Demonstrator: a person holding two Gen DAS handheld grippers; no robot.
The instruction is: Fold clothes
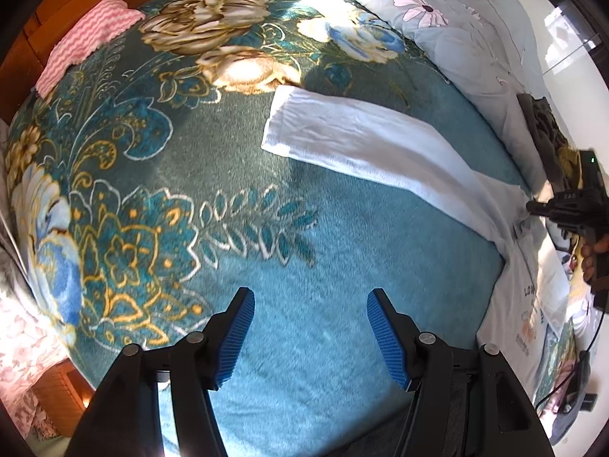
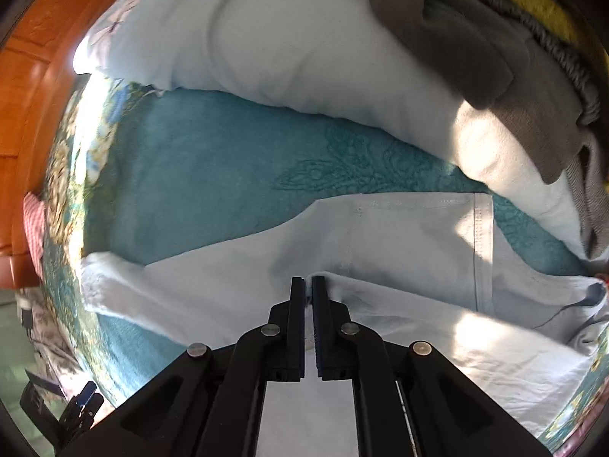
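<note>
A pale blue-white garment (image 1: 365,141) lies on a teal floral blanket (image 1: 190,175), one long part stretched toward the middle, the body with a print at the right edge. My left gripper (image 1: 310,337) is open and empty above bare blanket, well short of the garment. My right gripper (image 2: 308,297) is shut on a fold of the garment (image 2: 399,240) and holds it just above the blanket (image 2: 198,175). The right gripper also shows at the right edge of the left wrist view (image 1: 563,205).
A light floral duvet (image 1: 460,34) is bunched along the far side. A pink striped cloth (image 1: 87,38) lies at the far left by the wooden bed frame (image 2: 30,87). Grey and yellow clothes (image 2: 495,38) are piled on the duvet.
</note>
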